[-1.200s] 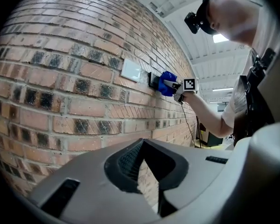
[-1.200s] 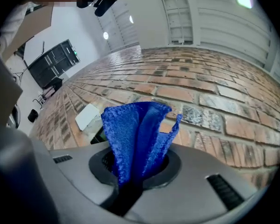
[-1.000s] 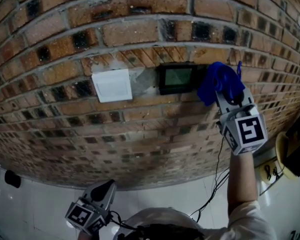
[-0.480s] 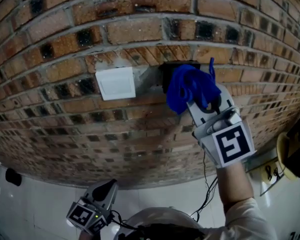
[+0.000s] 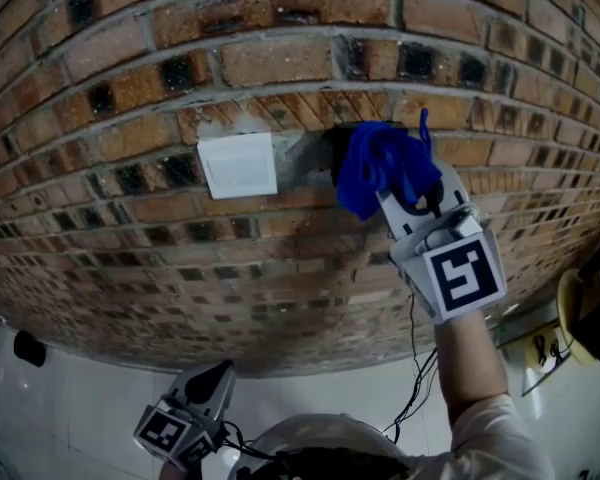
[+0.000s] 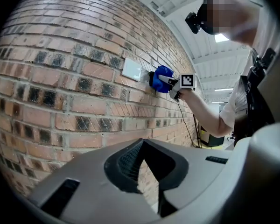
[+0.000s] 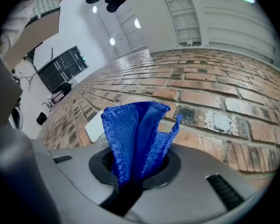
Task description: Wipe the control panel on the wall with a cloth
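The black control panel (image 5: 336,154) sits in the brick wall (image 5: 280,63). Only its left edge shows, because the blue cloth (image 5: 378,168) is pressed over it. My right gripper (image 5: 404,196) is shut on the cloth, which bunches up out of the jaws (image 7: 135,129). In the left gripper view the cloth (image 6: 163,72) covers the panel (image 6: 151,80) far along the wall. My left gripper (image 5: 216,376) hangs low near the person's body, away from the wall, its jaws together with nothing in them (image 6: 147,174).
A white blank plate (image 5: 238,165) is fixed to the bricks just left of the panel. A thin black cable (image 5: 420,368) dangles below the right arm. A yellow object (image 5: 572,313) is at the right edge and a small black item (image 5: 27,348) at the lower left.
My right gripper has carried the cloth leftward from the panel's right side onto its face, hiding the screen. The left gripper has stayed put.
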Tool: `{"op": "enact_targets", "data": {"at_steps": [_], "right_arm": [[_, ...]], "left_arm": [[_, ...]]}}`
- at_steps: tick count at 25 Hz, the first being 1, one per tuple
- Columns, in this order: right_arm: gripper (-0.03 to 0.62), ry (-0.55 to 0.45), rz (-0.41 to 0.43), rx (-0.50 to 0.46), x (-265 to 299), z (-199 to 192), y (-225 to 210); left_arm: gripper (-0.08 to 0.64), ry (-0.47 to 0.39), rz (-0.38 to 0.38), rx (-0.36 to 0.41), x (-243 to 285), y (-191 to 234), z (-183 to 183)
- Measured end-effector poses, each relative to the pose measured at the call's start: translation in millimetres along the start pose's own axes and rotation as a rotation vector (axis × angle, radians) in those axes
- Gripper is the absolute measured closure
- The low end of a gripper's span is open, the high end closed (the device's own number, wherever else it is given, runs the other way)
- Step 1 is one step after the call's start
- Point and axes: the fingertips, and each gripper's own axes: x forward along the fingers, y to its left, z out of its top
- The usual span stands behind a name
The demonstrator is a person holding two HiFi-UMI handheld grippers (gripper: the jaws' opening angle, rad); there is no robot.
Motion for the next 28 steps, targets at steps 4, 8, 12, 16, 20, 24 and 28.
{"op": "enact_targets", "data": {"at_steps": [4, 8, 12, 16, 20, 24, 28], "right_arm": [[0.503, 0.007, -0.053, -0.072, -21, -12, -39], [0.503, 0.076, -0.145, -0.07, -42, -36, -77], [0.503, 0.096, -0.166, -0.021, -48, -55, -94], [0.503, 0.074, -0.167, -0.014, -50, -38, -86], [0.503, -0.002, -0.067, -0.021, -34, -2, -37], [0.503, -0.015, 0.044, -0.02, -5, 10, 11], [0.503, -0.019, 0.08, -0.016, 20, 11, 33]], "left_arm": [[0.557, 0.009, -0.022, 0.006, 9, -5, -1], [0.557, 0.009, -0.039, 0.009, 17, -8, 0], [0.557, 0.016, -0.036, 0.006, 17, -5, -1], [0.557, 0.014, -0.038, 0.002, 16, -5, -1], [0.557, 0.011, -0.039, 0.002, 15, -3, -2], [0.557, 0.011, -0.035, 0.002, 11, -2, -1], [0.557, 0.008, -0.023, 0.0, 5, -1, -1]]}}
